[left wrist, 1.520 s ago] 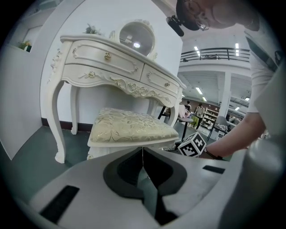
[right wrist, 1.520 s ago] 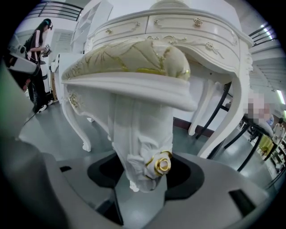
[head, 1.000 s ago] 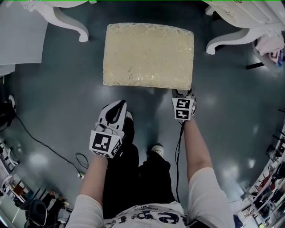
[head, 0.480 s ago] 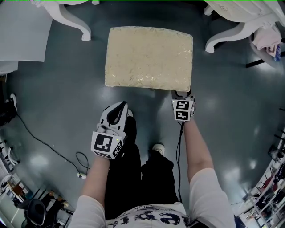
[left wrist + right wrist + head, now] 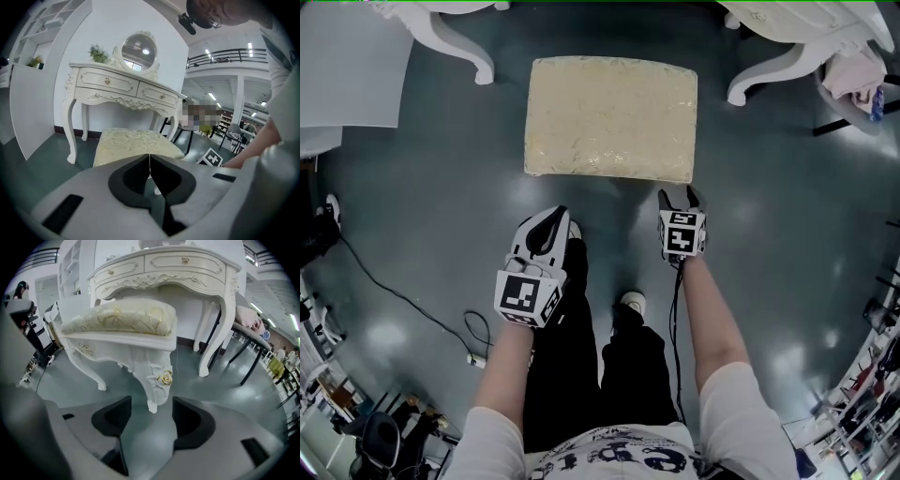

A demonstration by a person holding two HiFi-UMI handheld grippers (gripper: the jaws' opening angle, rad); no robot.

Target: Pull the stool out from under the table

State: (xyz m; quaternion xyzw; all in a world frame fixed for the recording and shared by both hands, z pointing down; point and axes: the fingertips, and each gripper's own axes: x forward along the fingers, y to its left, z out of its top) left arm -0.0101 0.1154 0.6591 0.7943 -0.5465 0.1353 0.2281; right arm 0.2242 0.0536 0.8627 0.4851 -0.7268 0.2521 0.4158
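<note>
The stool, with a cream patterned cushion (image 5: 611, 117) and carved white legs, stands on the dark floor clear of the dressing table (image 5: 164, 268). My right gripper (image 5: 678, 195) is open just short of the cushion's near right corner. In the right gripper view the stool's near leg (image 5: 157, 380) stands in line with the gap of the right gripper (image 5: 151, 401), untouched by either pad. My left gripper (image 5: 555, 216) hangs shut over the floor, a little nearer than the cushion's front edge. In the left gripper view, past the closed left gripper (image 5: 149, 157), I see the cushion (image 5: 133, 143).
The dressing table's curved white legs (image 5: 459, 47) (image 5: 769, 80) flank the stool's far side. A white panel (image 5: 347, 66) lies at far left, a black cable (image 5: 403, 300) runs over the floor at left, and cloth (image 5: 853, 80) hangs at far right. The person's shoe (image 5: 630, 305) is below the grippers.
The right gripper, earlier against the cushion's near right corner, has drawn back a little and now stands apart from it. The left gripper has barely moved.
</note>
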